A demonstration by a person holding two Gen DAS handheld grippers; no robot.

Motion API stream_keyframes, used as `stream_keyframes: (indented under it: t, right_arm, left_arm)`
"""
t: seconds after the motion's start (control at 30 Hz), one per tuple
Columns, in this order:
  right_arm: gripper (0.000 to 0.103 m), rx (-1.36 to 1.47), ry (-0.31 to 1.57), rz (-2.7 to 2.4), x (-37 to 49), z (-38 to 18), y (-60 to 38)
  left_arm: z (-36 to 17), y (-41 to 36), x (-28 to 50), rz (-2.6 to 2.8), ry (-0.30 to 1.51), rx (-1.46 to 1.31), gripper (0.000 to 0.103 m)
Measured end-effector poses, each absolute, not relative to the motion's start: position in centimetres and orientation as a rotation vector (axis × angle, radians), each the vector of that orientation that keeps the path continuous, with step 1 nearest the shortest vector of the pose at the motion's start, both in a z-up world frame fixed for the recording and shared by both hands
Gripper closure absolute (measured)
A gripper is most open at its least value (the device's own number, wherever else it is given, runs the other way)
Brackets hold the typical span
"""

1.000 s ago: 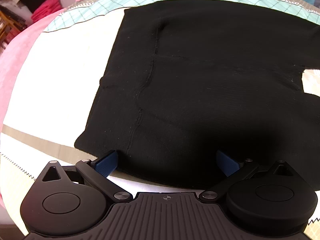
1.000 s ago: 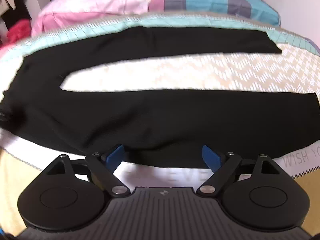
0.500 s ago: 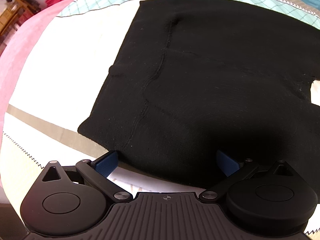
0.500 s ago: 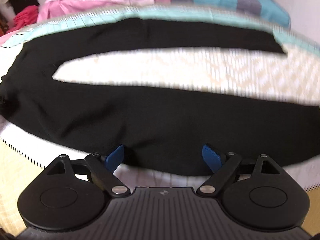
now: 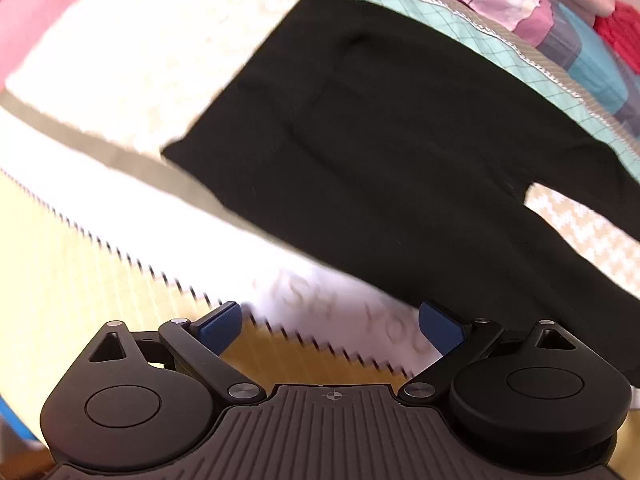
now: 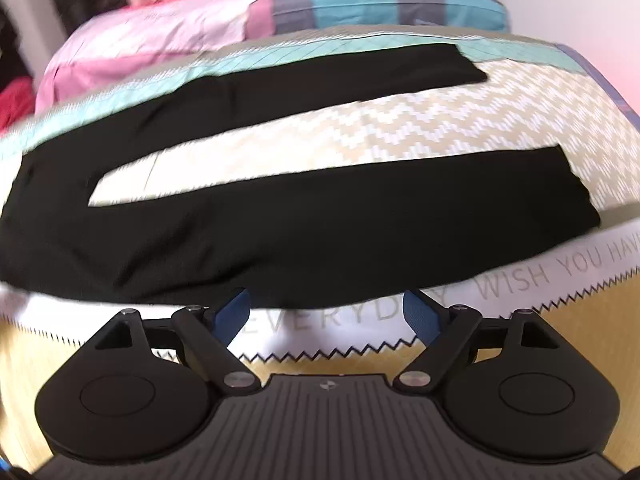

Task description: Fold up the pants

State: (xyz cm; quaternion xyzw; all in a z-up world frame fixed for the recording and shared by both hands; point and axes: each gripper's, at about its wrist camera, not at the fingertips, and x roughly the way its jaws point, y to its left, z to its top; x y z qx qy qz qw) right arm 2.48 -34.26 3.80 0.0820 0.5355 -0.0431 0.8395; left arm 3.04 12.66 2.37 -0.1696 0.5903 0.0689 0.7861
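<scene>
The bed [image 6: 460, 120], covered with a chevron-patterned cream, teal and yellow quilted spread, carries the long black knit pants [image 6: 280, 236] laid flat with both legs parted, probably so one leg can be folded over the other. Grey lettering printed on the spread [image 6: 532, 276] reads "EVERYD… WISH YOU HAV…". The left gripper [image 5: 330, 326] and right gripper [image 6: 328, 314] hover at the pants' near edge, jaws wide apart and empty.

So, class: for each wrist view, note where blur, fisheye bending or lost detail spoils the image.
Left wrist view: motion blur smears the bedspread lettering, and the black pants lose their seam detail. Right wrist view: sharper lettering, softer edges, and the fisheye bows the straight pant legs into arcs.
</scene>
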Motion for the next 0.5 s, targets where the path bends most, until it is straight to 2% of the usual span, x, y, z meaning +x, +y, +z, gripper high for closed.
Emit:
stream_keyframes:
  t: [0.17,0.5]
  right_arm:
    - [0.019,0.325,1.112,-0.192,1.9,4.1,-37.1]
    - [0.021,0.752,1.049,-0.459,-1.5,2.3,-44.8]
  left_arm:
    - [0.8,14.7,2.7,0.124,1.235,-0.576,0.000]
    - [0.3,14.2,3.4,0.084,1.157,-0.665,0.000]
